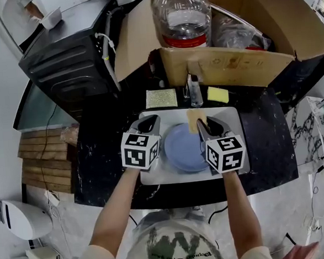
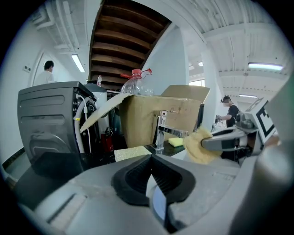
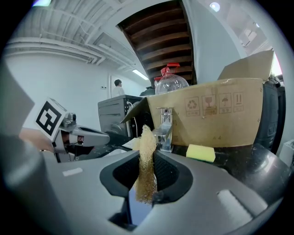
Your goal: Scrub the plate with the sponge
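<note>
**Plate pinned, sponge poised at its rim**

On the black bench [image 1: 267,135], in front of a cardboard box [image 1: 224,66], a white basin [image 1: 233,118] holds the blue plate [image 1: 183,149]. The left gripper [image 1: 149,123] has its jaws clenched on the plate's left rim; a thin blue edge shows between them in its own view. The right gripper [image 1: 204,124] grasps the tan sponge [image 1: 194,118], pinched upright over the plate's far edge; contact cannot be told. This looks like the scrubbing step. The next move calls for pressing the sponge onto the plate's face and rubbing while the left holds firm.
</note>
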`<move>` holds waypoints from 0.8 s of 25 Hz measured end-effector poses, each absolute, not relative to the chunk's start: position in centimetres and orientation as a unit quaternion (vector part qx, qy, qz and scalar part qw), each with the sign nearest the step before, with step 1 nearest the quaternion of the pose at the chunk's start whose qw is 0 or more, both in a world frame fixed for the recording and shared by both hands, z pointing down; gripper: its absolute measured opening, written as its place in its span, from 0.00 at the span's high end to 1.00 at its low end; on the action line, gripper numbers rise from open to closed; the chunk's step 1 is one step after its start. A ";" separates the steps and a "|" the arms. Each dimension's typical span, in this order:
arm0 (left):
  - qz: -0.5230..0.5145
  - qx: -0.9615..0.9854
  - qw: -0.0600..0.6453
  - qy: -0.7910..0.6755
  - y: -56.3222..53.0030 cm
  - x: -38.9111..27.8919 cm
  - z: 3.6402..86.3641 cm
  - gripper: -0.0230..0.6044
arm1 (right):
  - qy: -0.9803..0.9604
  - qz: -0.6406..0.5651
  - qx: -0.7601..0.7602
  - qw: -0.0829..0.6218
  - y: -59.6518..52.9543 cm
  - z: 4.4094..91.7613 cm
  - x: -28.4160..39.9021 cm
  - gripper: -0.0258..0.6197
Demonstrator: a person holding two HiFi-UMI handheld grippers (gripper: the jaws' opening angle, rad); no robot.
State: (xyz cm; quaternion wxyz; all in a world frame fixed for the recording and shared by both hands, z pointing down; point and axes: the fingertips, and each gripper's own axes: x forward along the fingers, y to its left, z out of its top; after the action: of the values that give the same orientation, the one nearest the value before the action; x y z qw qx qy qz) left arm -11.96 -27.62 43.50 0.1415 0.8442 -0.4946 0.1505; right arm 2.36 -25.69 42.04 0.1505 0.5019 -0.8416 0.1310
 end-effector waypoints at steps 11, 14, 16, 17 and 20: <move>0.106 0.862 0.178 -0.463 -27.9 -12.4 44.1 0.96 | -0.843 0.172 0.461 0.218 -25.8 48.5 -0.5 0.85; 0.118 0.859 0.176 -0.465 -28.2 -12.8 45.1 0.96 | -0.843 0.181 0.450 0.233 -26.0 50.1 -1.3 0.85; 0.127 0.859 0.177 -0.463 -28.2 -12.9 45.7 0.96 | -0.844 0.189 0.440 0.242 -26.1 51.3 -2.0 0.85; 0.132 0.860 0.175 -0.461 -28.2 -12.9 46.0 0.96 | -0.844 0.193 0.435 0.247 -26.2 51.9 -2.4 0.85; 0.147 0.863 0.162 -0.455 -28.3 -12.8 46.6 0.96 | -0.846 0.203 0.416 0.265 -26.1 54.0 -3.6 0.85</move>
State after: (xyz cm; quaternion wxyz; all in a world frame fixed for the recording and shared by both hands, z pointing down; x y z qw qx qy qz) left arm -12.83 -28.28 46.59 0.1616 0.8632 -0.4552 0.1469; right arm -3.56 -26.13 54.04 0.2648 0.4159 -0.8459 0.2031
